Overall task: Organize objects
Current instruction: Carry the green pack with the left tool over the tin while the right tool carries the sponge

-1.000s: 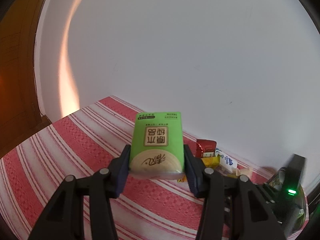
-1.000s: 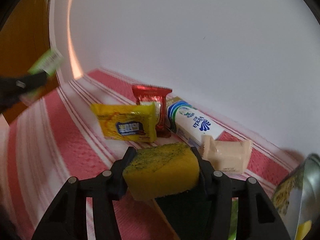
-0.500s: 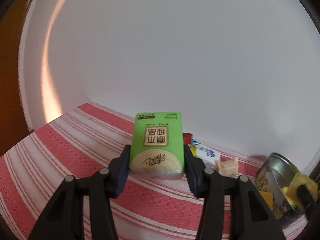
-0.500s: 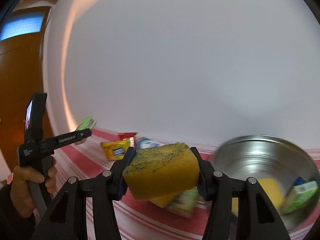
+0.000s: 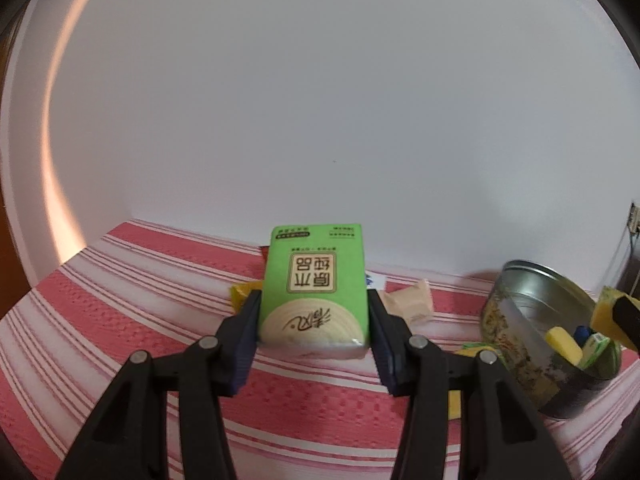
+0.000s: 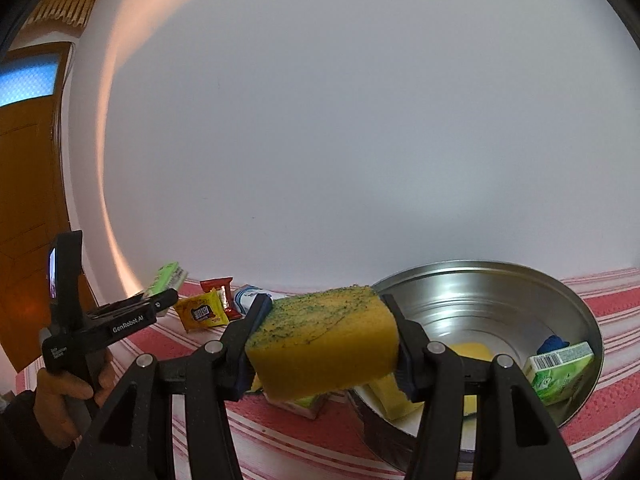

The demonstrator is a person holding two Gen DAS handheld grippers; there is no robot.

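right wrist view: right gripper (image 6: 322,344) pinching yellow sponge (image 6: 322,340), swung from the snack cluster to the metal tin (image 6: 576,304) rim; drop looks next. left gripper (image 5: 314,320) clamped on green tissue pack (image 5: 314,280), carried above striped cloth (image 5: 120,320), nearer the tin; open room above the tin, wall close behind.

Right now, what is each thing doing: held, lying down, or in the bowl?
Green tissue pack: clamped in the left gripper, off the table.
Yellow sponge: clamped in the right gripper, at the bowl's rim.
Round metal bowl: holds a green carton.
Yellow snack packet: lying on the striped cloth.
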